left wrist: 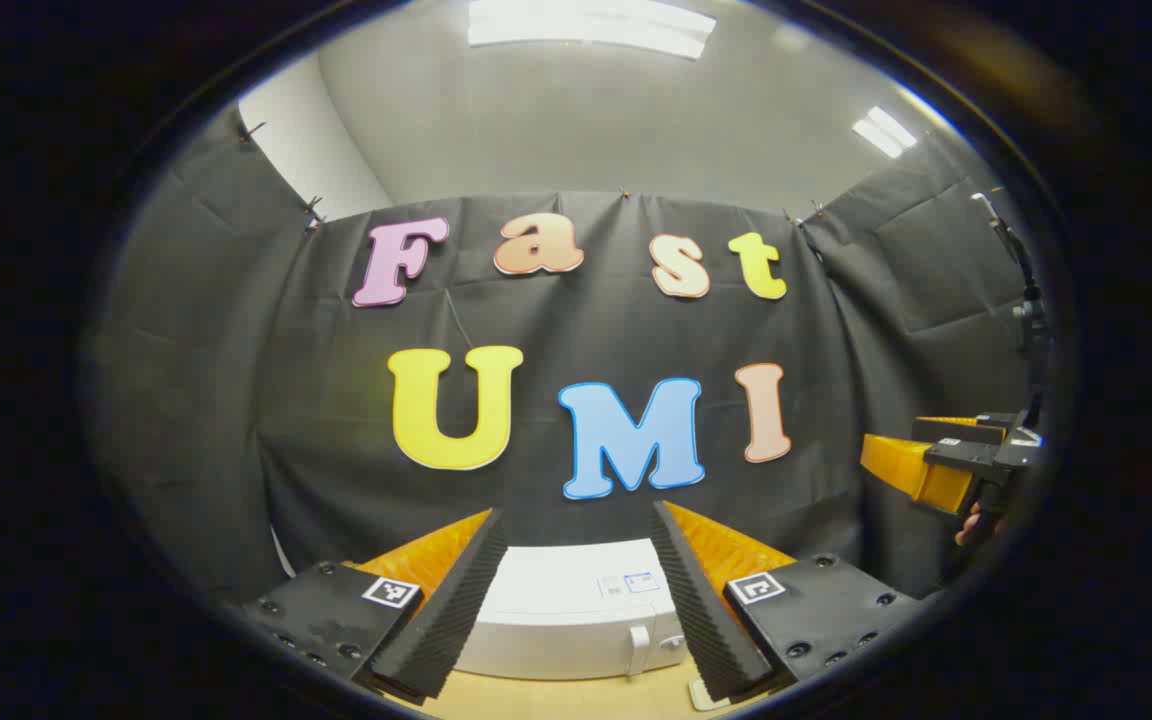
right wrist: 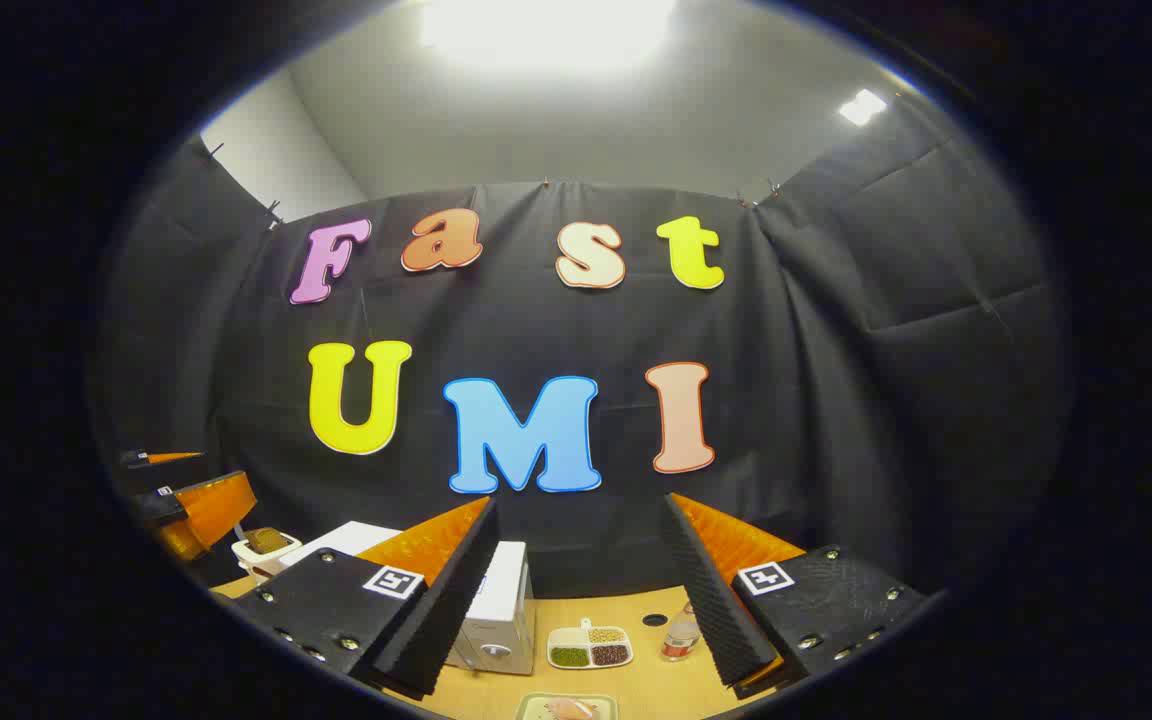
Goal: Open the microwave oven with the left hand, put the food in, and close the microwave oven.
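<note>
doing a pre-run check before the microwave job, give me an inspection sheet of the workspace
surface: wooden table, small dark hole in it near the back.
job's things: white microwave, door shut, handle at its right; food on a plate at the table's near edge.
clutter: divided tray of beans and grains; small jar; white cup with brown contents at the left.
grippers: left hand-held gripper open, raised in front of the microwave; right hand-held gripper open, above the table, holding nothing.
cables: nothing seen.
surroundings: black cloth wall, grey ceiling with lights.
</note>
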